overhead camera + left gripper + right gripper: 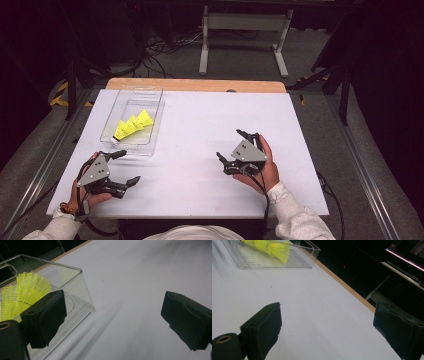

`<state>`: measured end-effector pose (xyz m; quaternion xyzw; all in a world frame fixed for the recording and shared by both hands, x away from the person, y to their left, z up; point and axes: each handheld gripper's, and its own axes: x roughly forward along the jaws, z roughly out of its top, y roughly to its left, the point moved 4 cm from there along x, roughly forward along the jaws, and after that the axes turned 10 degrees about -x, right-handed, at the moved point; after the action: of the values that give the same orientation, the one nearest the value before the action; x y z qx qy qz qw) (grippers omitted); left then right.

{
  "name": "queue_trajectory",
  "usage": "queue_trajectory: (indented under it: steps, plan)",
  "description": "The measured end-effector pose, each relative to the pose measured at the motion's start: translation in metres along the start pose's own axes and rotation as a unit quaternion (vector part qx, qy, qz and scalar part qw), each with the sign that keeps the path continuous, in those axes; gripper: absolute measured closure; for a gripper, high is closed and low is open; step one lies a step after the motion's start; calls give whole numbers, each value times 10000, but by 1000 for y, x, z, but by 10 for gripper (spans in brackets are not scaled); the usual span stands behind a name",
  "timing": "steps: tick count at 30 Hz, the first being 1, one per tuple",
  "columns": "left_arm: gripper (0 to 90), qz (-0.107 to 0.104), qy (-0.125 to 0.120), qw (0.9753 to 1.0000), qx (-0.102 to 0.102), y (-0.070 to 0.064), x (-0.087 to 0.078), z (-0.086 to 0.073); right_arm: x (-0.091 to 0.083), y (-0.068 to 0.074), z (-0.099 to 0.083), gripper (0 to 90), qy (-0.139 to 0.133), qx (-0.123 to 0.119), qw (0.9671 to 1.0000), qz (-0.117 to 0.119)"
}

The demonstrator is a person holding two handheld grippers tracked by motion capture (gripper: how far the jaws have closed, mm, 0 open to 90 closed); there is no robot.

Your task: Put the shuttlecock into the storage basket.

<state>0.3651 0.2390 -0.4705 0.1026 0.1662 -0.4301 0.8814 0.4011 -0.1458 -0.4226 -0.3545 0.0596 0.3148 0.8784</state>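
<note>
A white table (200,150) is seen from above, with a clear plastic box (116,139) set on its left part. Yellow shuttlecocks (132,124) are laid inside the box, stacked into one another. The left gripper (123,168) is held just beside the box's near end, its jaws spread wide and empty. The right gripper (234,146) is held well apart from the box, jaws likewise spread wide, nothing gripped.
</note>
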Motion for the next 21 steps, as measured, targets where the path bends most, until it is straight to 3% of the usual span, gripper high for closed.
queue_trajectory:
  steps: [21]
  plan:
    - [72,-19,44,10000,-13,-1,3,0,-24,-8,-29,88,137,139,9996,-211]
